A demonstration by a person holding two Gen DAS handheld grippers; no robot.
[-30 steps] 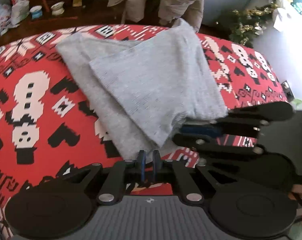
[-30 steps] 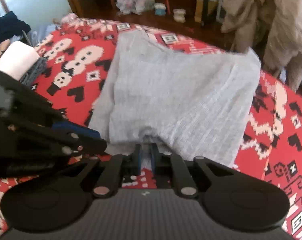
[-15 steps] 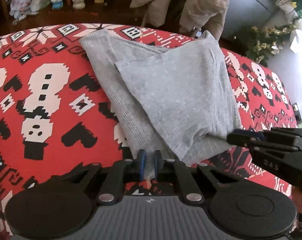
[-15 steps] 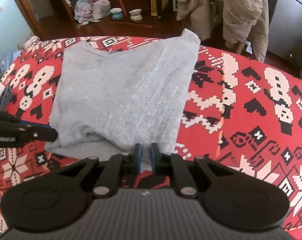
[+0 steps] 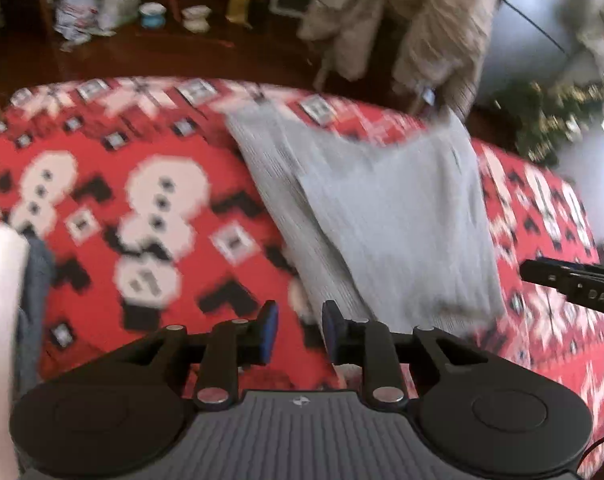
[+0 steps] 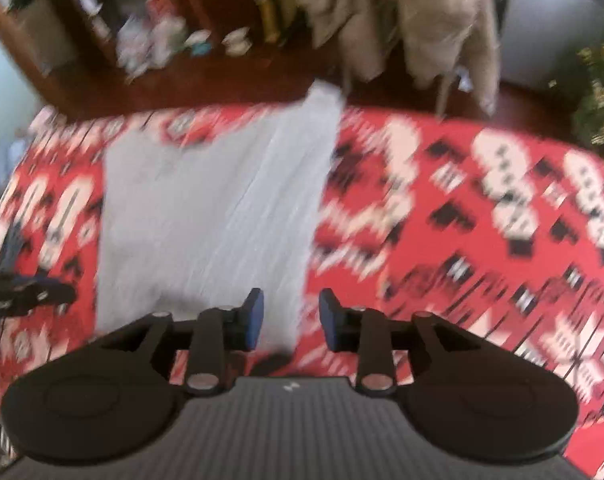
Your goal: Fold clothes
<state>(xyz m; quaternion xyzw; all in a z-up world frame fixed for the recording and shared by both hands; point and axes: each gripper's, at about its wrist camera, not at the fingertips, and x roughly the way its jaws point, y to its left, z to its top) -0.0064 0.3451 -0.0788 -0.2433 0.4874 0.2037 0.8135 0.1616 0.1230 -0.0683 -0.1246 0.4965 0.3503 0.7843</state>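
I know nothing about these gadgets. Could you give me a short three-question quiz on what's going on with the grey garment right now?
1. True or false: the left tongs clamp the grey garment.
2. The garment lies on a cloth that is mostly: A) blue, B) red, C) green?
3. What hangs beyond the table's far edge?

Key: 1. False; both tongs have just been opening, and the right tongs grip nothing either. 2. B. 3. A beige coat.

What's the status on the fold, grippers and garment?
Left gripper and right gripper just opened, nothing between pads. Grey garment lies folded on the red patterned cloth. Nothing in the way.
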